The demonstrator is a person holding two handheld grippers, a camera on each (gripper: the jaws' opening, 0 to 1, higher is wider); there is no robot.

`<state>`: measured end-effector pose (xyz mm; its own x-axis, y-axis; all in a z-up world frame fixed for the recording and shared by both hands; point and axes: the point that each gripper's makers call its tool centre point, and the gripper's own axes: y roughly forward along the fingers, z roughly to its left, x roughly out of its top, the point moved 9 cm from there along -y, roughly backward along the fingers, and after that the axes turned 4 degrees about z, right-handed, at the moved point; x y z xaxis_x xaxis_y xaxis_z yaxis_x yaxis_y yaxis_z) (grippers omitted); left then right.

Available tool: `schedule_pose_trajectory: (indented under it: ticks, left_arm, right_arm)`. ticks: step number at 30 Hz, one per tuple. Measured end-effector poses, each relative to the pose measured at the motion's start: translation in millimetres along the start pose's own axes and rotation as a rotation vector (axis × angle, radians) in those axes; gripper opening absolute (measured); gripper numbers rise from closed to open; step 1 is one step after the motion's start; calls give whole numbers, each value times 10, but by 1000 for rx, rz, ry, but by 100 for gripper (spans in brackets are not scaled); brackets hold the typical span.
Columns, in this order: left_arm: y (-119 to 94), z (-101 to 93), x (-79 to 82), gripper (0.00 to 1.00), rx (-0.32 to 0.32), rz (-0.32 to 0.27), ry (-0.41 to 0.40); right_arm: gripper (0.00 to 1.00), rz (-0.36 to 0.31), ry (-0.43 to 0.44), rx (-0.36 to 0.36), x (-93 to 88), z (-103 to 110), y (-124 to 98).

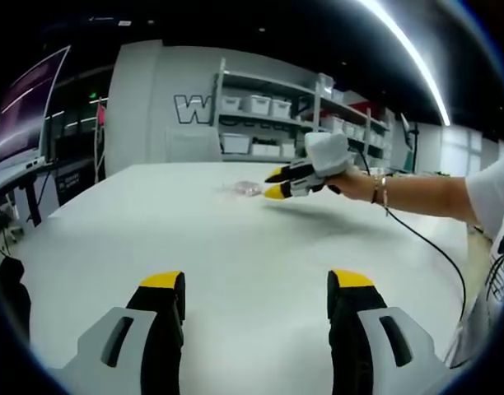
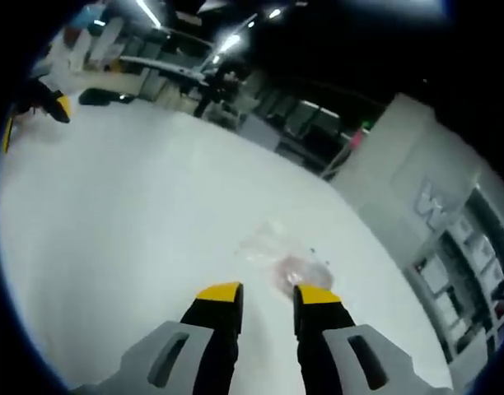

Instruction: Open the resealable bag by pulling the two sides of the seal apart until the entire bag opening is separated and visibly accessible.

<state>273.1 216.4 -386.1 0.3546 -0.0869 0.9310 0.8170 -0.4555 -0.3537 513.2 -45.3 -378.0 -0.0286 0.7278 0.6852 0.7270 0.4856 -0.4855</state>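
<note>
A small clear resealable bag (image 1: 240, 189) with something pinkish inside lies flat on the white table (image 1: 194, 239), far from my left gripper (image 1: 256, 284). That gripper hovers low over the near table, jaws wide apart and empty. My right gripper (image 1: 275, 183), held in a person's hand, points at the bag from the right with its yellow tips just short of it. In the right gripper view the bag (image 2: 287, 263) lies just beyond the tips of the right gripper (image 2: 268, 294), whose jaws stand a little apart with nothing between them. The left gripper (image 2: 36, 103) appears far off at the upper left.
The person's bare forearm (image 1: 417, 196) reaches in from the right, and a black cable (image 1: 437, 259) trails over the table. Shelves with white bins (image 1: 260, 107) line the back wall. A monitor (image 1: 25, 111) stands beyond the table's left edge.
</note>
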Motion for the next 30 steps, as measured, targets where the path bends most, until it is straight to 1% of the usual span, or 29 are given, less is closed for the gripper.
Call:
schedule_pose_trajectory:
  ticks: [7, 10, 15, 24, 30]
  left_arm:
    - [5, 3, 10, 69, 6, 1, 0]
    - [7, 3, 18, 69, 7, 1, 0]
    - [17, 7, 35, 69, 8, 1, 0]
    - [40, 17, 47, 69, 9, 1, 0]
    - [52, 23, 40, 69, 10, 2, 0]
  right_arm:
    - [21, 15, -60, -10, -10, -30, 40]
    - [21, 15, -92, -10, 13, -35, 59]
    - [21, 7, -103, -7, 40, -45, 84]
    - [21, 10, -178, -6, 109, -60, 190]
    - [21, 19, -204, -6, 93, -95, 255]
